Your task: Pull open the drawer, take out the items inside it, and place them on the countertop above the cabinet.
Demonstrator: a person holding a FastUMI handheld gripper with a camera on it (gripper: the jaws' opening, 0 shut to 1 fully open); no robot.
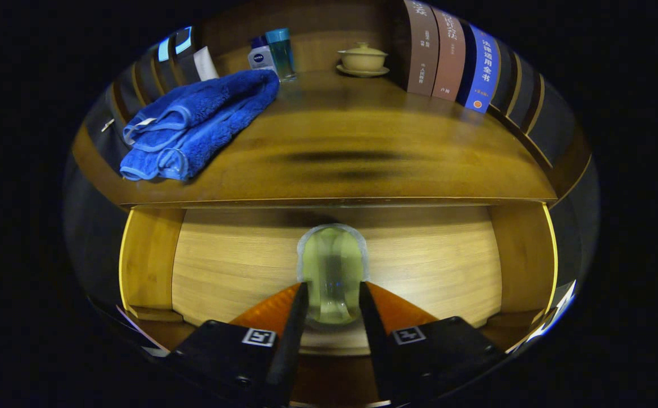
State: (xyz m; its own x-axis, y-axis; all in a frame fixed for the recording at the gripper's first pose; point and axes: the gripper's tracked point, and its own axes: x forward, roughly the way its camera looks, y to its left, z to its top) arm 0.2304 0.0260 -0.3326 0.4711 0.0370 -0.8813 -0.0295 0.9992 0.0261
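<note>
Gripping a clear glass between both fingers, the tool holds it over the open drawer; a blue towel already lies at the surface's left edge, so placing the glass remains.

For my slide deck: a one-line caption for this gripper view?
Gripper fingers flank a clear glass in the open drawer, below the countertop holding a blue towel.
</note>
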